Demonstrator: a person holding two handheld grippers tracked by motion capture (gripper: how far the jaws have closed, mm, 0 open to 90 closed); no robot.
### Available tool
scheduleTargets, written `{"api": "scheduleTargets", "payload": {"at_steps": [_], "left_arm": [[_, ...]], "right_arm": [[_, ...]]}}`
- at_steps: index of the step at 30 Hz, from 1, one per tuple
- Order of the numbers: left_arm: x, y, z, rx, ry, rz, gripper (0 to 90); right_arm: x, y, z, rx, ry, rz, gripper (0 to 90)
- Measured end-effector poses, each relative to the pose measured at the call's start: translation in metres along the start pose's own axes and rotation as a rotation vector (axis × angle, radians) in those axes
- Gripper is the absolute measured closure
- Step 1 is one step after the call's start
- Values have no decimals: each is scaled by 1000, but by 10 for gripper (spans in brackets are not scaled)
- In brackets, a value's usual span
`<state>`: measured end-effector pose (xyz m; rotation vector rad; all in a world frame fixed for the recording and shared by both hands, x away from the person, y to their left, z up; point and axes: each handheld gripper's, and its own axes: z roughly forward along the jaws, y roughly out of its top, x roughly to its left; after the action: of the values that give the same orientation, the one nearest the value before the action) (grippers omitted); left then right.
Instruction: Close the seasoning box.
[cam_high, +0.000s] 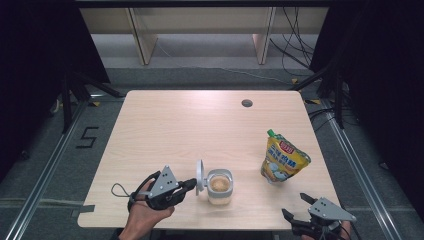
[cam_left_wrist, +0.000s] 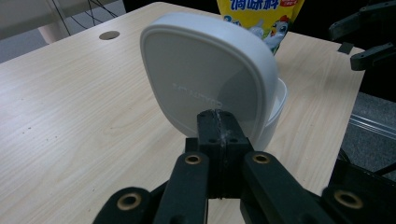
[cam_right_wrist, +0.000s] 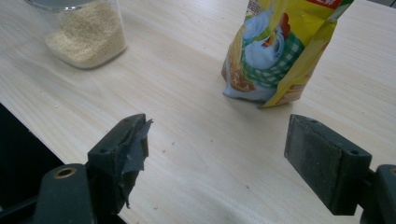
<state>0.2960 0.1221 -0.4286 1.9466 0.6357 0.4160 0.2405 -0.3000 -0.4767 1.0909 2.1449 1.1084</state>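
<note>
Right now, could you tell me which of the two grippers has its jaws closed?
The left gripper, beside the jar's raised white lid: its jaws are pressed together. The right gripper, facing the yellow pouch, stands wide open.

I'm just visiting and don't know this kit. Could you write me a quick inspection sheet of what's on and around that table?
Surface: wooden table, round hole near far edge.
Job's things: clear jar of pale grains, white lid hinged up; yellow pouch standing.
Clutter: nothing seen.
Grippers: left gripper jaws shut at the lid's edge; right gripper open, empty.
Cables: black cables on floor behind.
Surroundings: "5" floor mark.
</note>
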Motion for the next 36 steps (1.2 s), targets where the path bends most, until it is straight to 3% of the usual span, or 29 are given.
{"api": "scheduleTargets", "payload": {"at_steps": [1,6,7,8,9,10,12,14,21,26,32,35,36], "left_arm": [[-1,1,1,1,-2,-5,890],[-4,6,5,-2,-9,14,890],[-6,7,5,0,-7,2,890],[-5,9,6,5,-14,26,890],[-7,10,8,-5,-19,10,890],[-8,11,9,1,-17,28,890],[-11,13,13,-2,-27,13,890],[-11,16,15,0,-33,40,890],[-11,17,12,-12,-31,25,884],[-5,14,3,-42,-52,-39,805],[1,5,-5,-54,-54,-67,634],[5,-2,-8,-55,-39,-73,573],[6,-5,-10,-48,-33,-82,553]], "right_arm": [[-1,0,0,-4,-3,-19,226],[-1,0,0,-5,-4,-18,226],[-1,0,1,-4,-2,-18,226],[-1,0,1,-4,-1,-18,226],[-1,0,1,-3,-2,-20,226],[-1,0,1,-3,-1,-19,226],[-1,0,1,-3,-1,-20,226],[-1,0,0,-3,-1,-20,226],[0,0,0,6,8,-3,227],[0,0,0,3,-4,-17,227],[0,1,0,0,-12,-40,228],[1,0,0,15,4,-6,228],[4,0,-2,31,-1,36,228]]}}
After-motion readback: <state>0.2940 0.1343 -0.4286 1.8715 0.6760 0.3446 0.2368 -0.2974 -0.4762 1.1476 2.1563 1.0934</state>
